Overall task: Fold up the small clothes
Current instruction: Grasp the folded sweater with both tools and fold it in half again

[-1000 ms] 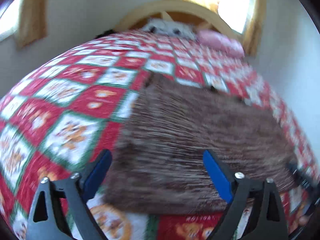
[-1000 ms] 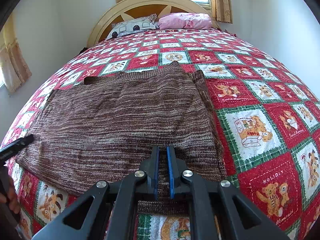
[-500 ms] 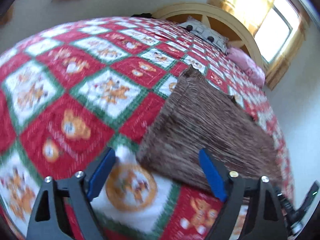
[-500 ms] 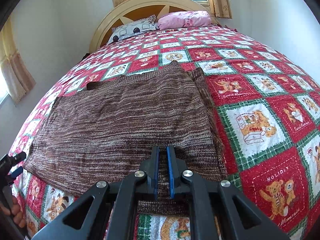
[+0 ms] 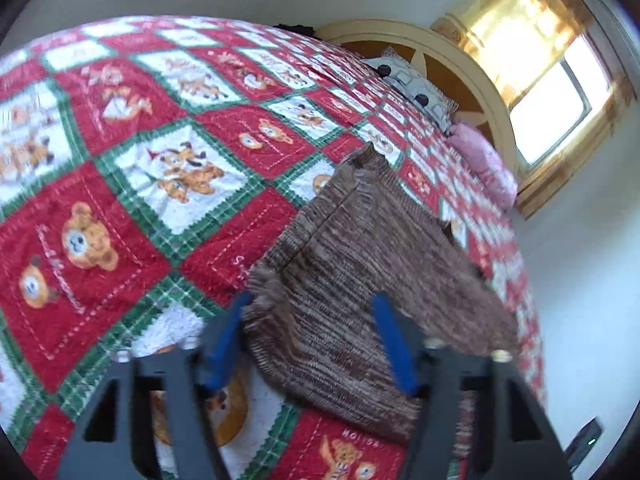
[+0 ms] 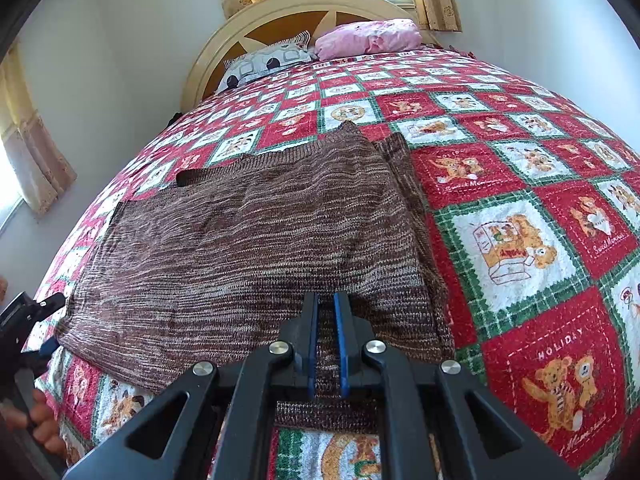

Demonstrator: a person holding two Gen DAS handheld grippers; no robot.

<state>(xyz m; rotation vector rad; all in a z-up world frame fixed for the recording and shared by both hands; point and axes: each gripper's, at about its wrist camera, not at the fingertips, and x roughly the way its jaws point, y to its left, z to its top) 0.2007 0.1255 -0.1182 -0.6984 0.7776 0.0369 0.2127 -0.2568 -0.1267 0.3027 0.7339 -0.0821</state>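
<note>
A brown knit garment point(image 6: 248, 240) lies flat on the red, white and green bear quilt point(image 6: 520, 240). My right gripper point(image 6: 327, 300) is shut on the garment's near hem, with knit fabric showing between its blue pads. In the left wrist view the garment's near corner point(image 5: 320, 328) lies between the blue fingers point(image 5: 390, 344) of my left gripper point(image 5: 310, 308). Its jaws are closing and still stand wide apart, not pressing the cloth. In the right wrist view, the left gripper point(image 6: 24, 316) also shows at the garment's left edge, with the person's hand point(image 6: 40, 420) below it.
A grey patterned pillow point(image 6: 264, 62) and a pink pillow point(image 6: 368, 38) lie by the cream headboard point(image 6: 296, 10). A window with yellow curtains point(image 5: 552, 92) is behind it. White walls flank the bed, and open quilt spreads to the garment's right.
The left gripper has rolled and dropped toward the garment's near left corner, and its jaws have narrowed around that corner. The right gripper has stayed shut on the hem.
</note>
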